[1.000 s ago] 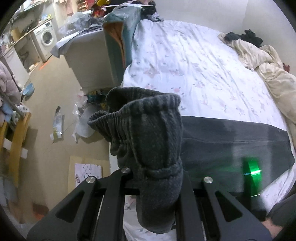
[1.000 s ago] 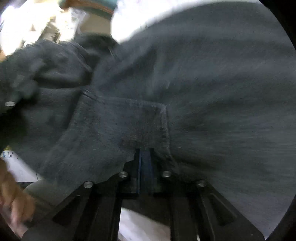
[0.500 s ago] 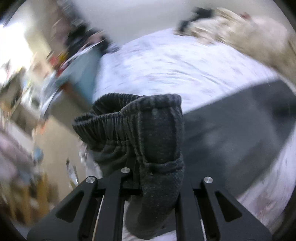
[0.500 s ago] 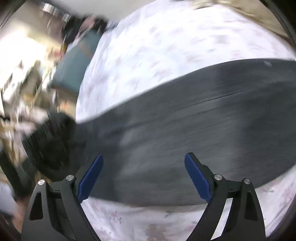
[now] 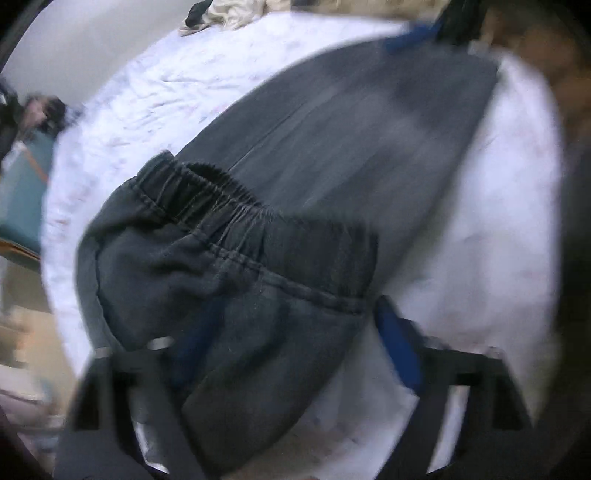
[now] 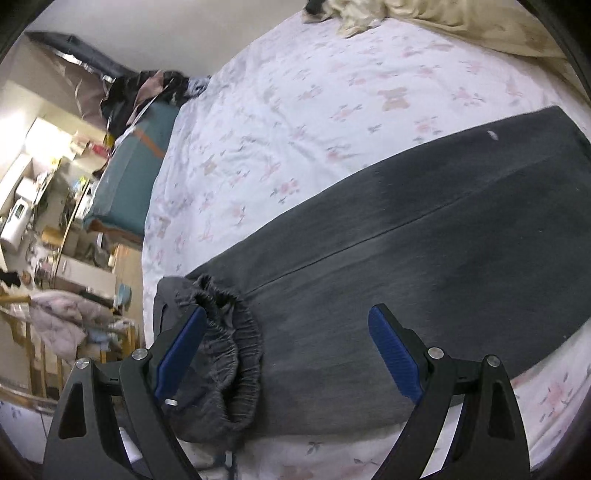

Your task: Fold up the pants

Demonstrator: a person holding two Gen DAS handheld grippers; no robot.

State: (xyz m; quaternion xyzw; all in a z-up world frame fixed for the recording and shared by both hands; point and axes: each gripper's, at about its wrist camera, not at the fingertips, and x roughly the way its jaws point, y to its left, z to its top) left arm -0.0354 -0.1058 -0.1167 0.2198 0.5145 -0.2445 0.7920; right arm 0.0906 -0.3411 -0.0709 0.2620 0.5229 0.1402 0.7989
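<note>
Dark grey pants (image 6: 424,236) lie stretched across the flowered bed sheet (image 6: 314,110). Their elastic waistband (image 6: 229,354) is bunched up near the bed's left edge. My right gripper (image 6: 288,354) hovers above that end, open, blue pads wide apart and touching no cloth. The left wrist view is blurred. There the waistband (image 5: 258,229) sags over the left finger of my left gripper (image 5: 291,317), whose jaws are opening. Its right pad (image 5: 399,347) stands clear of the fabric. A blue pad (image 5: 413,37) of the right gripper shows at the far end of the pants.
A beige blanket (image 6: 461,22) is heaped at the far end of the bed. A teal piece of furniture (image 6: 129,184) with dark clothes (image 6: 147,88) on it stands against the bed's left side. Beyond lie a cluttered floor, shelves (image 6: 44,221) and a pink jacket (image 6: 55,317).
My left gripper swung over the bed, rolled, and opened, releasing the waistband it was pinching. My right gripper let go of the pants, drew back upward, then stayed still with its jaws wide.
</note>
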